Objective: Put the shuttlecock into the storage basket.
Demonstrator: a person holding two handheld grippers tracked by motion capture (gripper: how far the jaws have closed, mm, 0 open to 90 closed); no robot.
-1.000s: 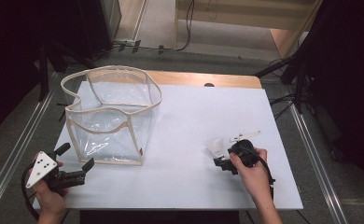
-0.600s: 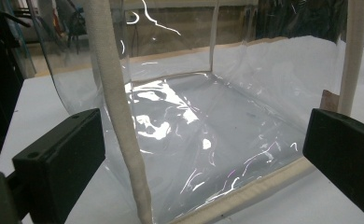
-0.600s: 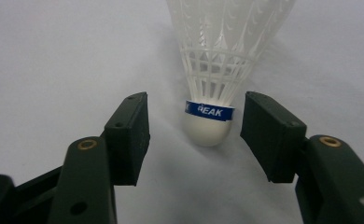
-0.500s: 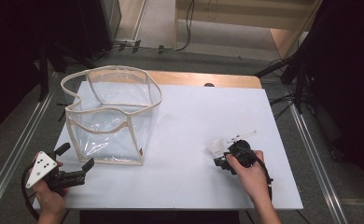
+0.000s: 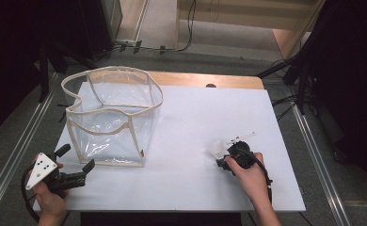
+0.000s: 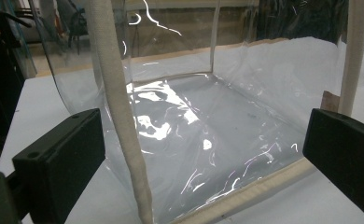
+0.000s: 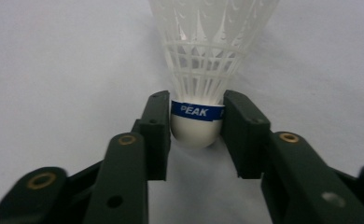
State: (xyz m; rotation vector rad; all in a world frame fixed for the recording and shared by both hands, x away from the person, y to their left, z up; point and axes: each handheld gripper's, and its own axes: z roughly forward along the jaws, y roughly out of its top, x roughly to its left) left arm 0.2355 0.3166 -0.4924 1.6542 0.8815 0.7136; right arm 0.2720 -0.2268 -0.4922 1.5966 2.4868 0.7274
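A white feather shuttlecock (image 5: 215, 149) with a blue band on its cork lies on the white table (image 5: 195, 108) at the right front. My right gripper (image 5: 222, 159) is shut on its cork (image 7: 196, 128). The jaws have just been closing, and both pads press on the cork's sides, with the feather skirt (image 7: 213, 46) pointing away. At the left front, my left gripper (image 5: 77, 158) stands open, low over the table. It faces the front wall of a clear plastic bag with beige trim (image 5: 111, 117). The bag's wall (image 6: 208, 116) lies just beyond the wide-apart jaws.
A thin white object (image 5: 241, 137) lies just beyond the right gripper. The bag stands upright and open-topped at the table's left back. A wooden strip (image 5: 205, 80) runs along the far edge. Metal rails (image 5: 313, 150) flank the table.
The right gripper's jaws have closed on the shuttlecock's cork, with the hand shifting only slightly. The left gripper and the bag have stayed where they were.
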